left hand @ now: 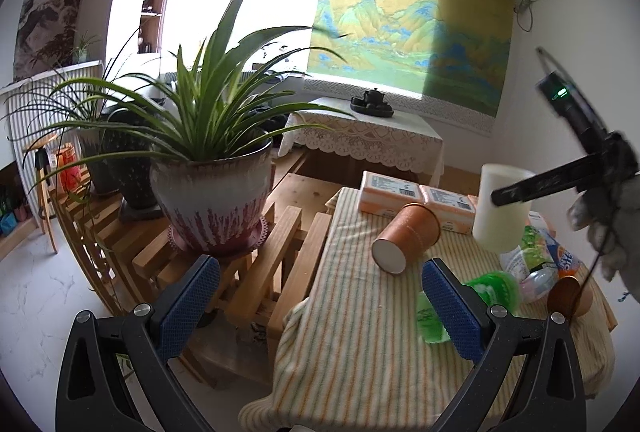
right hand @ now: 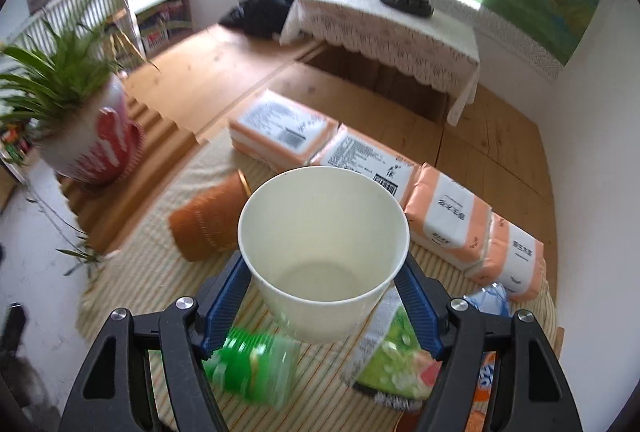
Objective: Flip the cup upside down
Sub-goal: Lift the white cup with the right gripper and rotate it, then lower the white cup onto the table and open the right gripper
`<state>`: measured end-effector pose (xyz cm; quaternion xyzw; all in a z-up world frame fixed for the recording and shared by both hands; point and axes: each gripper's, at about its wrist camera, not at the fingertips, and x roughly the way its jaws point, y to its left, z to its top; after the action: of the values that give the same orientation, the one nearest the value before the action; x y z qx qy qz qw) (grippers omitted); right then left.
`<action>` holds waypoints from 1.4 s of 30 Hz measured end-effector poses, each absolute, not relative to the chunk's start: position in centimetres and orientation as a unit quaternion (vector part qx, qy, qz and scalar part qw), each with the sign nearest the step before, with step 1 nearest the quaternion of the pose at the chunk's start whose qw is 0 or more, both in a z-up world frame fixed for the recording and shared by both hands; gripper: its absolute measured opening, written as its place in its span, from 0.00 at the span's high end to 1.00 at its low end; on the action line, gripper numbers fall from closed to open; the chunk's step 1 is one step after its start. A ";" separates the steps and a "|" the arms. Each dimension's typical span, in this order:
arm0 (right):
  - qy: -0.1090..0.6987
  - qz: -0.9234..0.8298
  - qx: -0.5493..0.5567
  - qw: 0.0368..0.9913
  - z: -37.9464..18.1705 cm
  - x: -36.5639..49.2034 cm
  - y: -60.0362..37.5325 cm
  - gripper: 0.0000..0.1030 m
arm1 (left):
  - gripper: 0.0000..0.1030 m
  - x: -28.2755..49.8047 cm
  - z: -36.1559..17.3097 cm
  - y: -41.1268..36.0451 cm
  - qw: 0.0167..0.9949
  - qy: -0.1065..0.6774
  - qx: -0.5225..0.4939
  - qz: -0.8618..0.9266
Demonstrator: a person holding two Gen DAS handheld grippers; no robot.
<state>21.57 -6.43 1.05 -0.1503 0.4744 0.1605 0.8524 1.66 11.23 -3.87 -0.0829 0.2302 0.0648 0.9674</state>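
Note:
My right gripper (right hand: 324, 272) is shut on a white paper cup (right hand: 324, 244) and holds it above the striped cloth (right hand: 160, 296), its open mouth toward the camera. In the left wrist view the white cup (left hand: 502, 208) hangs in the air, clamped by the right gripper's black finger (left hand: 532, 186). An orange paper cup (left hand: 408, 236) lies on its side on the cloth, its white base toward the left camera; it also shows in the right wrist view (right hand: 210, 220). My left gripper (left hand: 320, 312) is open and empty, low over the table's near left edge.
Orange tissue packs (right hand: 360, 152) line the table's far edge. Green snack bags (right hand: 256, 364) and bottles (left hand: 560, 256) lie at the near right. A brown lid (left hand: 564, 294) sits at the right. A potted plant (left hand: 212, 200) stands on a wooden bench at the left.

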 end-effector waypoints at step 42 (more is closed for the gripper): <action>0.444 0.104 0.237 0.858 -8.1 5.5 -25.6 0.27 | 0.01 0.7 -6.2 -3.4 0.944 0.311 -0.055 -0.093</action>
<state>5.50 -25.62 -8.09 0.2371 0.4444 0.1040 0.8576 0.70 -3.37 -6.16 -0.0553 0.3110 -0.0933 0.9442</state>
